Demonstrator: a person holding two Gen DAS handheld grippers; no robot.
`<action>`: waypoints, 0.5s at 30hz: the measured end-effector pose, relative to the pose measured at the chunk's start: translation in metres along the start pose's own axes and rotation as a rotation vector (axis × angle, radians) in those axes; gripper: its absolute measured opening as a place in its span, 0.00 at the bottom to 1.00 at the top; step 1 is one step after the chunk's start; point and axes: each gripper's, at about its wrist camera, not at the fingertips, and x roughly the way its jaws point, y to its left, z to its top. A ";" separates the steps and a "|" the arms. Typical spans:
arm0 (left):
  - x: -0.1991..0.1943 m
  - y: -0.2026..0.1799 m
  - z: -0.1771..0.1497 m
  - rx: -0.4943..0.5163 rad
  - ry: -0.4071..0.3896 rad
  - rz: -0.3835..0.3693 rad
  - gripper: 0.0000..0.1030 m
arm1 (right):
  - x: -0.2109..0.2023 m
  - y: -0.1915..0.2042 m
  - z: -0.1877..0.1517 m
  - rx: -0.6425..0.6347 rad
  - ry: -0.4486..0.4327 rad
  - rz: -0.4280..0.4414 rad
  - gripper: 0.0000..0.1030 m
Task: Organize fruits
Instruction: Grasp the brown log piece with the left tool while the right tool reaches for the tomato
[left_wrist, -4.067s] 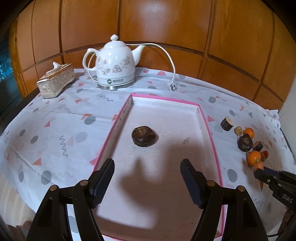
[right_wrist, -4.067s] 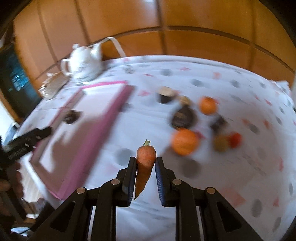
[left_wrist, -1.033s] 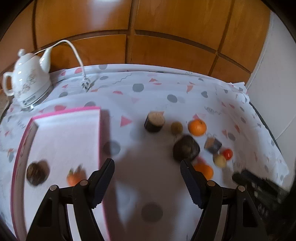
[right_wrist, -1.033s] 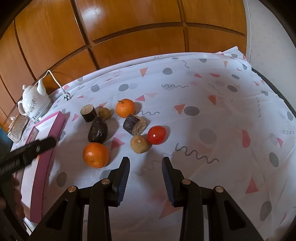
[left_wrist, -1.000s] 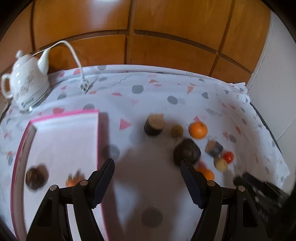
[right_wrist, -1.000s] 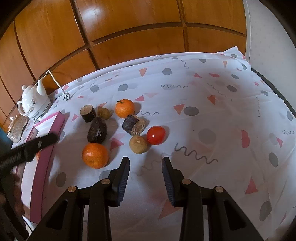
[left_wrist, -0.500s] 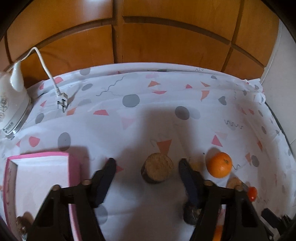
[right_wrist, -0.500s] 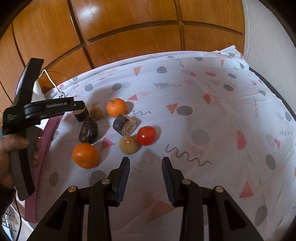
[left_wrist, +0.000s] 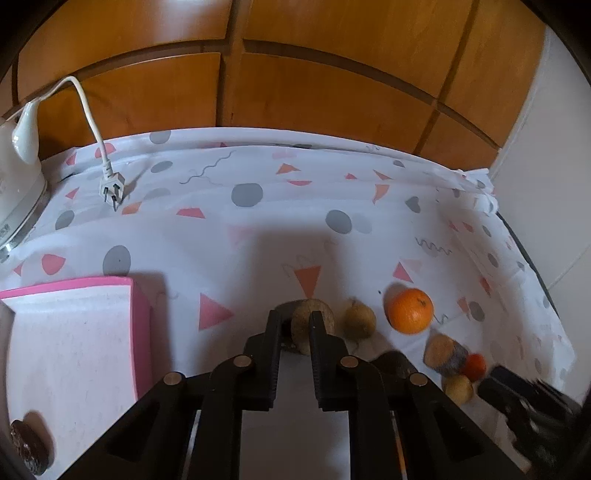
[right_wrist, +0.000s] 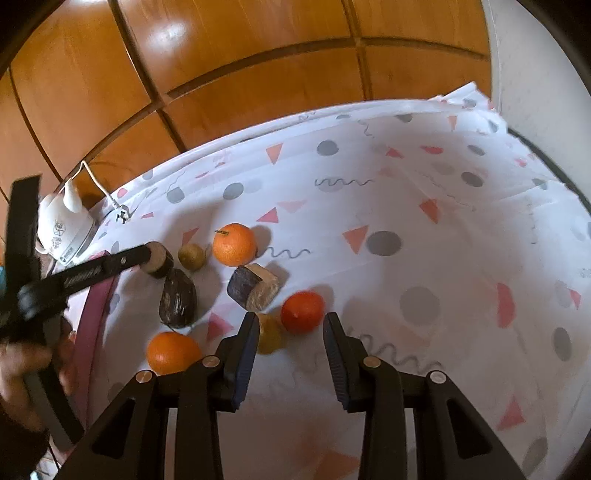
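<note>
My left gripper (left_wrist: 294, 320) is shut on a short brown cut piece with a tan face (left_wrist: 309, 321) that rests on the tablecloth; the same piece shows in the right wrist view (right_wrist: 159, 259). My right gripper (right_wrist: 290, 326) is open, its fingers on either side of a red tomato (right_wrist: 303, 312). A tan round fruit (right_wrist: 269, 336) lies by its left finger. Two oranges (right_wrist: 234, 244) (right_wrist: 173, 352), a dark oval fruit (right_wrist: 178, 298), a dark wedge (right_wrist: 253, 287) and a small pear-like fruit (right_wrist: 191, 255) lie around them. The pink tray (left_wrist: 74, 332) holds a dark fruit (left_wrist: 29, 452).
A white electric kettle (right_wrist: 64, 225) stands at the back left, its plug (left_wrist: 111, 188) lying loose on the cloth. Wooden wall panels rise behind the table. The table's right edge (left_wrist: 528, 258) is close to the fruit pile.
My left gripper has gone down onto the brown cut piece and closed on it. My right gripper has moved forward to straddle the tomato and stays open.
</note>
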 end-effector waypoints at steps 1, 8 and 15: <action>0.000 0.001 -0.001 0.005 0.007 -0.009 0.16 | 0.004 0.000 0.002 0.006 0.011 -0.004 0.35; 0.002 -0.001 0.003 0.011 0.020 -0.030 0.61 | 0.011 -0.003 0.006 0.017 0.014 0.000 0.29; 0.023 -0.012 0.007 0.071 0.058 0.028 0.54 | 0.013 -0.008 0.009 0.032 0.023 0.008 0.29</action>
